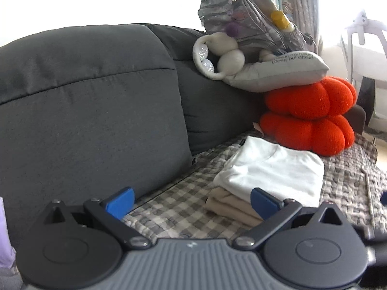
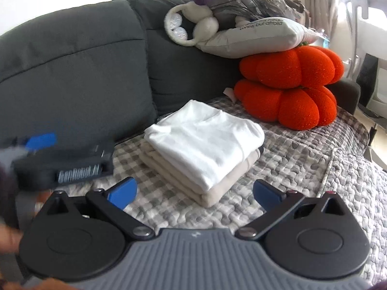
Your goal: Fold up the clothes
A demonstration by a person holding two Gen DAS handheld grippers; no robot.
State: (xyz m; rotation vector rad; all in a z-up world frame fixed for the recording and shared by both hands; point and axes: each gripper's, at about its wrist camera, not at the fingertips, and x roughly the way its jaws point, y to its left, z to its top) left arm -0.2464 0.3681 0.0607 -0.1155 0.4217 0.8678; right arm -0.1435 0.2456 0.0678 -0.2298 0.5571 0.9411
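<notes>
Folded white garment (image 2: 205,137) squared up on top of a folded beige garment (image 2: 217,188), both stacked on the checked quilt (image 2: 302,159) covering the sofa seat. Left gripper (image 1: 192,201) wide, nothing between the blue fingertips; right gripper (image 2: 194,192) likewise spread and empty. Folding looks done for these two; possibly more clothes out of frame, none visible here

Pillow (image 2: 256,36): perhaps "lonely but afraid"
</notes>
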